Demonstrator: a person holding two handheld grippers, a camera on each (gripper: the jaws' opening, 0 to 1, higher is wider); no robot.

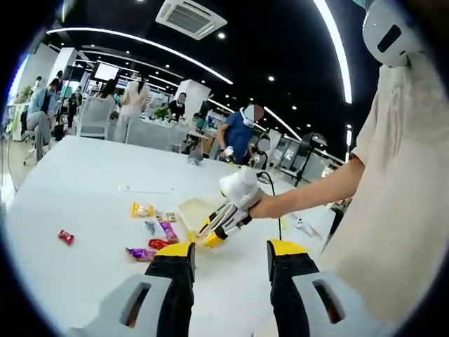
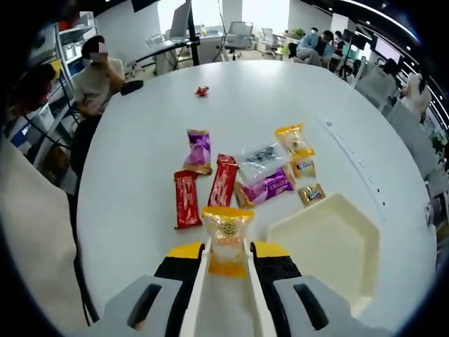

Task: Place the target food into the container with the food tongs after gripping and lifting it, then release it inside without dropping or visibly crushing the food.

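Gripping a yellow-orange crinkled plastic snack packet (image 2: 226, 239), the cream-coloured plastic food tongs (image 2: 223, 295) are seen in the right gripper view held between the black, yellow-tipped fingers of the right gripper (image 2: 226, 261). The tong arms are pressed together on the lower end of the packet, and the fingers are closed on the tongs. The packet is located just above the round white table (image 2: 140, 140), near the left edge of the pale cream, shallow angular plastic container (image 2: 330, 246), and outside it.

Beyond the held packet, other wrapped items are observed lying on the table: two red rectangular packets (image 2: 205, 189) side by side, a purple packet (image 2: 198, 151) behind them, a clear packet with dark contents (image 2: 259, 160), a purple-pink packet (image 2: 266, 188) touching it, a yellow packet (image 2: 293, 142), and a small gold-brown wrapped piece (image 2: 311, 193) just beside the container's far corner. A small red wrapped sweet (image 2: 202, 90) lies well apart, further across the table.

In the left gripper view, the left gripper (image 1: 230, 256) is recorded with its fingers apart and nothing between them, held above the table (image 1: 91, 182). The right gripper (image 1: 223, 223) is seen there in a person's hand (image 1: 265, 207), tilted down beside the container (image 1: 196, 208). Whether the packet is raised clear of the table cannot be told.

Seated and standing persons are noted in the background of both views.
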